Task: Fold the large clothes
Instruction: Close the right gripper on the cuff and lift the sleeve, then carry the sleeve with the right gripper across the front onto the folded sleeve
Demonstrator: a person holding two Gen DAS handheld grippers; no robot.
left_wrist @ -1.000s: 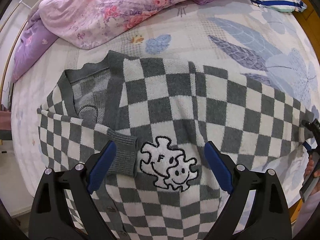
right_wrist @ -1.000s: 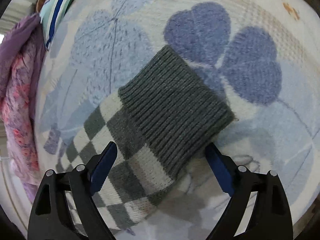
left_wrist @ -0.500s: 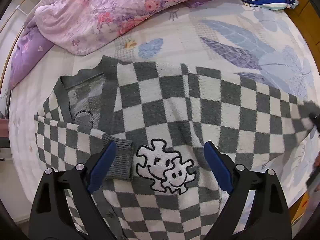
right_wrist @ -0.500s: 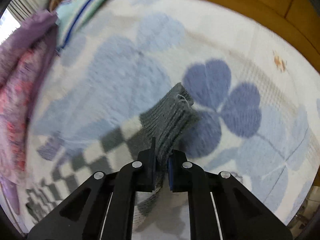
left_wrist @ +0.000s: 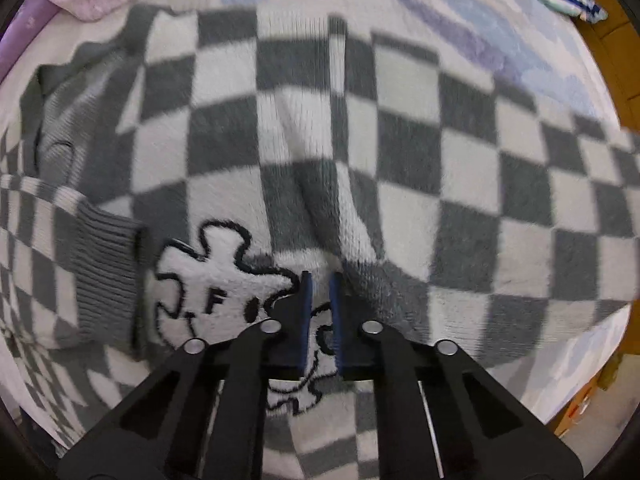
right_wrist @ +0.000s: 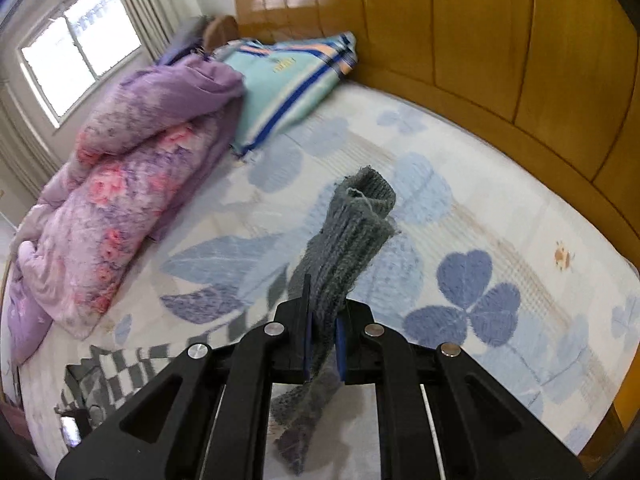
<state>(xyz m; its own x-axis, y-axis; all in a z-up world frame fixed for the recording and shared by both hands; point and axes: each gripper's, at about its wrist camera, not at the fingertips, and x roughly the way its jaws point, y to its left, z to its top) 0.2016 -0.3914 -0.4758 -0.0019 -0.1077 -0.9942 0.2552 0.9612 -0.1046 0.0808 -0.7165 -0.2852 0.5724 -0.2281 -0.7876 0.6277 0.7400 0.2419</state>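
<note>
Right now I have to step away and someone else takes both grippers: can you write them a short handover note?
Left gripper: jaws have just been closing, pinching the checkered cardigan at its cartoon patch.
Right gripper: shut on the grey ribbed cuff, held above the bed sheet.
Done: the other sleeve's cuff lies folded across the front.
Left: fold this sleeve in, then fold the body.

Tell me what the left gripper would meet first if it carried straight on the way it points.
The checkered sweater: the left gripper points down at it, jaws just closed beside the white smiley patch. Whether the pads pinch fabric is unclear.
</note>
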